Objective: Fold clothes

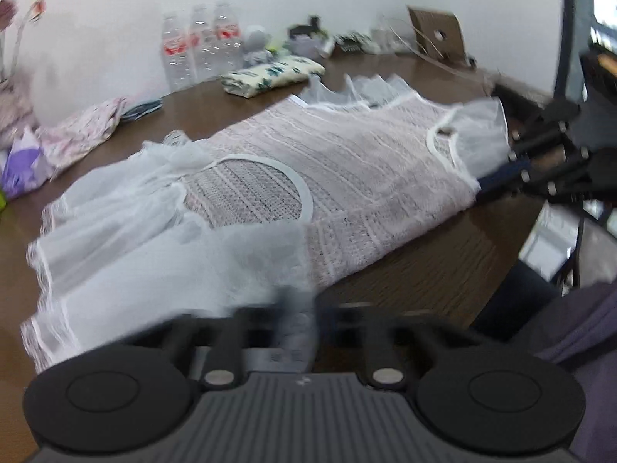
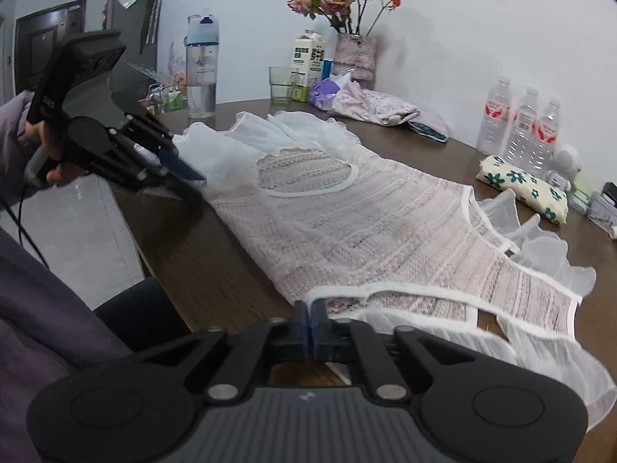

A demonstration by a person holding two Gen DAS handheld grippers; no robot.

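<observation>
Right wrist view: both grippers, left (image 2: 193,177) and right (image 2: 310,322), clench the dress (image 2: 366,223) edge, still flat, no fold made yet.

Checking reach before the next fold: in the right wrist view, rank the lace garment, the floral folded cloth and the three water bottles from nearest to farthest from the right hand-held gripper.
1. Lace garment: pinched at the right hand-held gripper.
2. Floral folded cloth: farther right on the table.
3. Three water bottles: behind it, by the wall.
</observation>
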